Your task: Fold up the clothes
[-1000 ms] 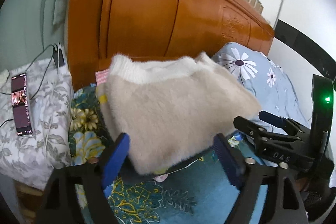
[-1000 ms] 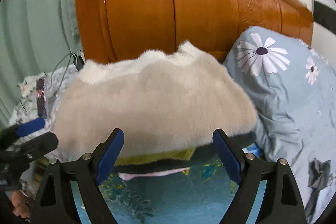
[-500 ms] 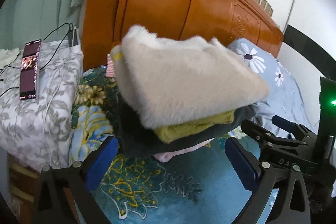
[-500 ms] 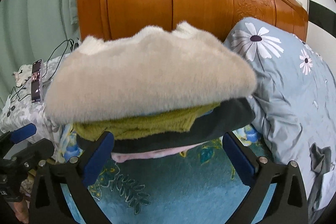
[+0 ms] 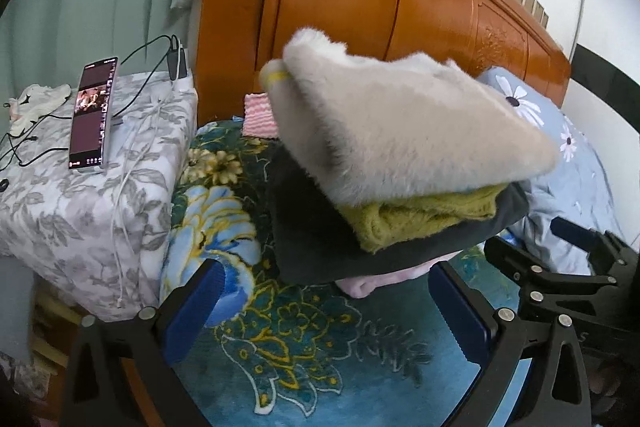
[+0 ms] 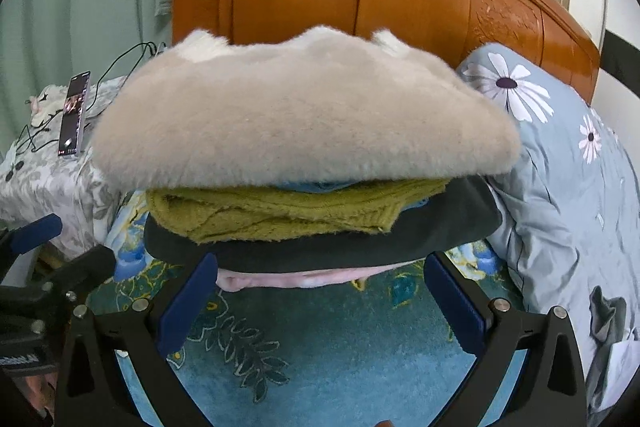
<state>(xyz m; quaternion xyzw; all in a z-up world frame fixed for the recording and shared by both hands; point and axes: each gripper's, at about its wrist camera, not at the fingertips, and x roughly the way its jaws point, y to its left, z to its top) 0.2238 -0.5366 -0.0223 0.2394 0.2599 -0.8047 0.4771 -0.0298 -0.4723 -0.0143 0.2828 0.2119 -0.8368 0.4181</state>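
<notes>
The left gripper (image 5: 326, 301) is spread wide with nothing between its blue pads (image 5: 196, 311), hovering low over the teal floral blanket (image 5: 320, 355) just in front of the stack of folded clothes (image 5: 384, 195). The right gripper (image 6: 320, 301) is likewise released and empty, its pads (image 6: 452, 305) flanking the near edge of the same stack without touching it. In the left wrist view the right gripper's black frame shows at the lower right; in the right wrist view the left one shows at the lower left.

The stack sits on the blanket near the head of the bed. On top lies a fluffy beige garment (image 6: 304, 115) with a white trim at its far edge, overhanging the layers below. Under it is an olive-green knit (image 6: 280, 211), then a dark grey piece (image 6: 328, 249), and at the bottom a pale pink one (image 6: 288, 279) whose edge peeks out. A sliver of blue fabric shows between the beige and the olive layers in the right wrist view. Behind the stack a pink-and-white striped cloth (image 5: 258, 115) lies against the glossy wooden headboard (image 5: 360, 7).

To the right of the stack is a blue-grey quilt with white daisies (image 6: 560, 163). To the left stands a bedside stand draped in a grey leaf-print cloth (image 5: 76, 187), carrying a lit phone (image 5: 93, 115) and several cables (image 5: 148, 47)
</notes>
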